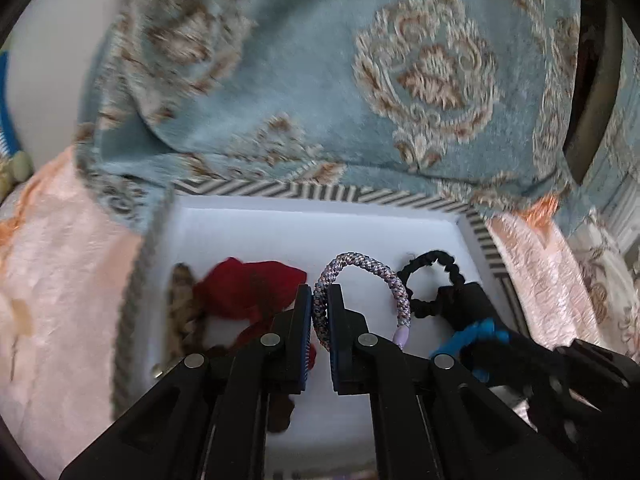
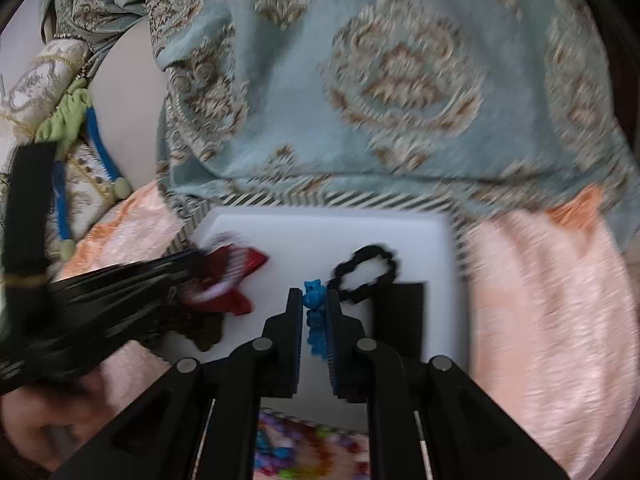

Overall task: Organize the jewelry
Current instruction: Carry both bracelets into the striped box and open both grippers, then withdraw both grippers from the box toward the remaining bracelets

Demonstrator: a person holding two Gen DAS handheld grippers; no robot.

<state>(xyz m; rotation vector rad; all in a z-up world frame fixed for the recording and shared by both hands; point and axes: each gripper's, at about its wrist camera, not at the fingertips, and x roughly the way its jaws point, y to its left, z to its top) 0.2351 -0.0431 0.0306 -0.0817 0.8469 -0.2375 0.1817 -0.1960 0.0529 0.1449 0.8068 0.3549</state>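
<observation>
A white box [image 1: 280, 224] with a striped rim lies open on the bed. My left gripper [image 1: 320, 300] is shut on a braided purple-grey hair tie [image 1: 372, 272] and holds it over the box. Inside lie a red scrunchie [image 1: 248, 288], a black scrunchie [image 1: 436, 280] and a brown patterned piece [image 1: 180, 304]. My right gripper [image 2: 314, 308] is shut on a blue bear-shaped hair piece [image 2: 314, 300] over the same box [image 2: 320, 236], next to the black scrunchie [image 2: 368, 268]. The left gripper shows blurred in the right wrist view [image 2: 192, 268] over the red scrunchie [image 2: 240, 276].
A blue floral cloth [image 1: 320, 80] hangs behind the box. Peach satin bedding [image 2: 540, 300] surrounds it. A green scrunchie [image 2: 68, 120] and blue comb [image 2: 100, 144] lie at far left. A colourful beaded item [image 2: 304, 452] lies near the front edge.
</observation>
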